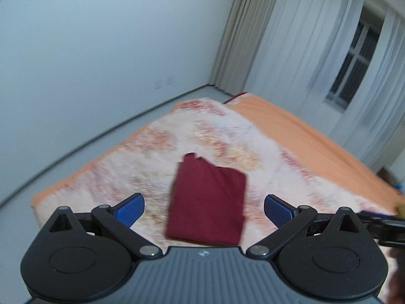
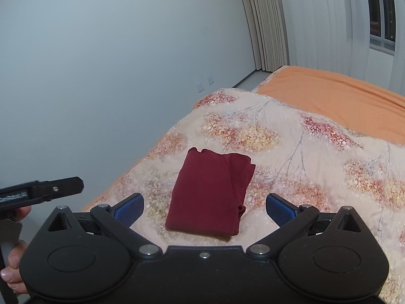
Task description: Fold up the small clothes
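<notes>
A dark red garment (image 1: 207, 202) (image 2: 210, 195) lies folded into a compact rectangle on a floral bedspread (image 1: 222, 136) (image 2: 291, 152). My left gripper (image 1: 203, 210) hovers above and short of it, its blue pads (image 1: 130, 209) spread wide with nothing between them. My right gripper (image 2: 205, 209) is likewise raised over the near end of the garment, open, with its blue pads (image 2: 279, 209) apart and touching nothing. Part of the left gripper's body shows at the left edge of the right wrist view, held by a hand (image 2: 14, 261).
An orange sheet (image 1: 303, 131) (image 2: 336, 96) covers the bed beyond the bedspread. A plain wall (image 2: 114, 50) runs along the left, with grey floor (image 1: 76, 157) between it and the bed. Curtains (image 1: 291, 38) and a window (image 1: 354, 63) stand at the far right.
</notes>
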The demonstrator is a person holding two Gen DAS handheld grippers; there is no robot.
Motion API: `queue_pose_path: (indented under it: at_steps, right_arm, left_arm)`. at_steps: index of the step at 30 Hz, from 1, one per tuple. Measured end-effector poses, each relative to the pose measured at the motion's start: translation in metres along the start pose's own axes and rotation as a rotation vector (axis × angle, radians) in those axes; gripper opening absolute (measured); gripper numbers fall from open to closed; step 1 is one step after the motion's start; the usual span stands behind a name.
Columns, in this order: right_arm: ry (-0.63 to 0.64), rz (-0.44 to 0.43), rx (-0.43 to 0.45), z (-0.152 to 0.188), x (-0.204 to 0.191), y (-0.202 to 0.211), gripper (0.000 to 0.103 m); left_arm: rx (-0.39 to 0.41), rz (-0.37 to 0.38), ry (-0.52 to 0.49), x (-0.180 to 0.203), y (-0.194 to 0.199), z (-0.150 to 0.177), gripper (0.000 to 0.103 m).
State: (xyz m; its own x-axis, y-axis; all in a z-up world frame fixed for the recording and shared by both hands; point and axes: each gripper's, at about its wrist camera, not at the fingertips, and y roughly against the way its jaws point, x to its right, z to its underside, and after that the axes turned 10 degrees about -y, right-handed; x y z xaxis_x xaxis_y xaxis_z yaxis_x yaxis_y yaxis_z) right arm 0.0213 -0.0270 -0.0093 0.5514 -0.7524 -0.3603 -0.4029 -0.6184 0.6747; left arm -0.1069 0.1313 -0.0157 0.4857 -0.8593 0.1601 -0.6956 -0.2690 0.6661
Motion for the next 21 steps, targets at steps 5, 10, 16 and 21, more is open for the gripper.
queue_pose_path:
  at_steps: [5,10,16,21]
  right_arm:
    - [0.006,0.001,-0.011,0.002,-0.002,0.000,0.102]
    - [0.010,0.005,-0.026,0.000,-0.003,-0.003,0.102]
    - [0.006,0.041,-0.067,0.004,-0.005,-0.014,0.102]
    - [-0.009,0.056,-0.098,0.007,-0.006,-0.022,0.102]
  left_arm:
    - [-0.026,-0.100,-0.091,0.011,0.004,-0.002,0.103]
    - [-0.095,-0.103,-0.021,0.008,-0.009,-0.002,0.103]
    - [-0.181,-0.097,-0.030,0.009,-0.029,0.008,0.103]
    - [-0.191,-0.075,-0.048,0.018,-0.033,0.012,0.103]
